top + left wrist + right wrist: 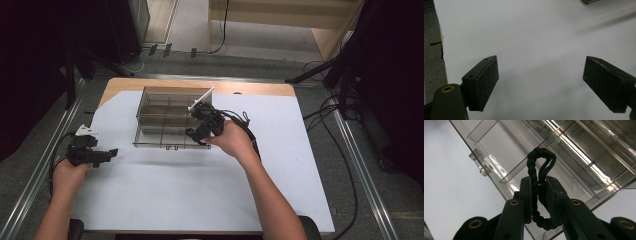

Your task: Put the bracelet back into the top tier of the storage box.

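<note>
A clear smoky plastic organiser box (160, 117) with several compartments sits on the white sheet at the table's back middle. My right gripper (197, 132) hovers over the box's front right corner, shut on a black braided cord loop (540, 167). In the right gripper view the loop sticks up between the two jaws, above a compartment of the box (506, 152). My left gripper (107, 153) rests low at the left side of the sheet, well apart from the box. Its jaws stand wide open over bare white sheet (536, 37) with nothing between them.
The white sheet (280, 165) covers most of the wooden table (125, 84). A black cable (250, 131) trails from the right gripper across the sheet. A small clear latch (482, 166) juts from the box's front wall. Grey floor and metal rails flank the table.
</note>
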A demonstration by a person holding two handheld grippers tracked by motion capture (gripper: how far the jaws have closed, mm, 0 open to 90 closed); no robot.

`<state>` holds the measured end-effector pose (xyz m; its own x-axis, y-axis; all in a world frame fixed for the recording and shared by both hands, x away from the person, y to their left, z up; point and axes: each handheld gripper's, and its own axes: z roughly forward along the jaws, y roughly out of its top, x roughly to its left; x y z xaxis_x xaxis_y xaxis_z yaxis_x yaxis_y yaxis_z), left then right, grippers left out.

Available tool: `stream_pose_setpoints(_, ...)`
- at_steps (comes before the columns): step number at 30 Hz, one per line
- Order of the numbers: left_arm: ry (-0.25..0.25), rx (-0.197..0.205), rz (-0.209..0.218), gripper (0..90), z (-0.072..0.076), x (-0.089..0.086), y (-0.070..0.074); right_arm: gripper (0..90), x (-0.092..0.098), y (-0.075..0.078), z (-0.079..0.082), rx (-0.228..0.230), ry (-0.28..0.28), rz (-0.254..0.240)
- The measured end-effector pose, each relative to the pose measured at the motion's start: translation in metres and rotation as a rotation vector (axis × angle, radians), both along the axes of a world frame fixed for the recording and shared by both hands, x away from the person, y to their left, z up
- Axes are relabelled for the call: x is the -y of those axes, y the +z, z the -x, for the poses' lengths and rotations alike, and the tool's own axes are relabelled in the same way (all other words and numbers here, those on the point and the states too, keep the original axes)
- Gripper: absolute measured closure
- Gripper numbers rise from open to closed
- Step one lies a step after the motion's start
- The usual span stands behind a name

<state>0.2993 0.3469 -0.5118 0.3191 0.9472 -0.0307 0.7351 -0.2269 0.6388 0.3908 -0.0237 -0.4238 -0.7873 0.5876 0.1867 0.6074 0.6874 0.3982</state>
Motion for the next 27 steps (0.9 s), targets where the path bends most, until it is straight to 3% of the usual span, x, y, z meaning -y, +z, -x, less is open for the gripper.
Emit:
stream_pose_setpoints(16,-0.003,-0.004,-0.002,14.4,-0.0005,0.0002,-0.0003,75.6,-0.0025,-0.007,-0.0008,-0.01,0.001,0.013)
stream_pose_setpoints(21,-0.001,-0.004,-0.002,14.4,-0.0004,0.0001,-0.0002,65.9,-0.0022,-0.0062,-0.0017,-0.005,0.023,0.009)
stream_pose_setpoints(27,-0.004,-0.003,-0.002,14.4,-0.0005,0.0001,-0.0002,61.4,-0.002,-0.0044,-0.0016,-0.006,0.016,-0.01)
